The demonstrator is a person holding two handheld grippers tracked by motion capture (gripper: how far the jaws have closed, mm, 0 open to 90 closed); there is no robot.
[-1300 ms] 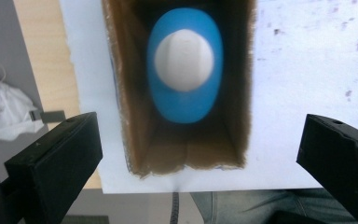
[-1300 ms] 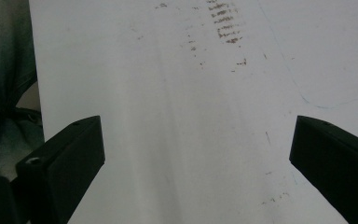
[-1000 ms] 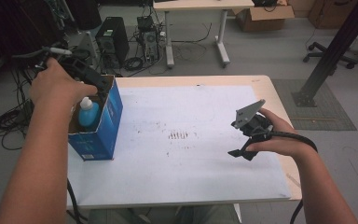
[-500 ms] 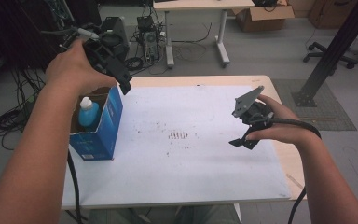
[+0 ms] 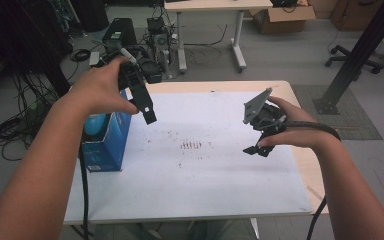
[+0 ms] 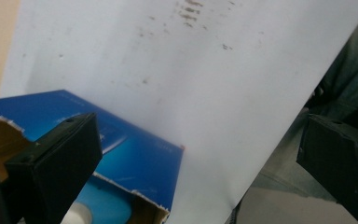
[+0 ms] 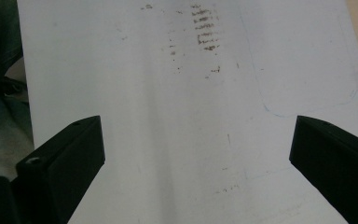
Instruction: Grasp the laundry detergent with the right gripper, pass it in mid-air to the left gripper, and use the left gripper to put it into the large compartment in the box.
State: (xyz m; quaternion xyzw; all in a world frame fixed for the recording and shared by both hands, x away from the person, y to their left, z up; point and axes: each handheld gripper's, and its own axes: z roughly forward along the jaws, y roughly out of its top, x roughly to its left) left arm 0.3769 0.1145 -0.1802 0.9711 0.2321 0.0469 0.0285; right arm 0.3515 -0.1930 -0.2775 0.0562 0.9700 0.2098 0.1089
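The left gripper (image 5: pixel 142 102) is hanging with its jaws spread wide and holding nothing. Just below it and to its side, the torn-open blue box (image 5: pixel 107 137) is standing at the white sheet's (image 5: pixel 190 175) edge, a blue bottle with a white cap (image 6: pixel 100 210) sitting inside it. The right gripper (image 5: pixel 260 131) is hovering well apart from the box, jaws wide and empty, over the sheet's brown smudges (image 5: pixel 192 145).

Black two-jaw grippers (image 5: pixel 139 95) (grey three-cornered plate (image 5: pixel 256 104)), trailing black cables (image 5: pixel 310 126)
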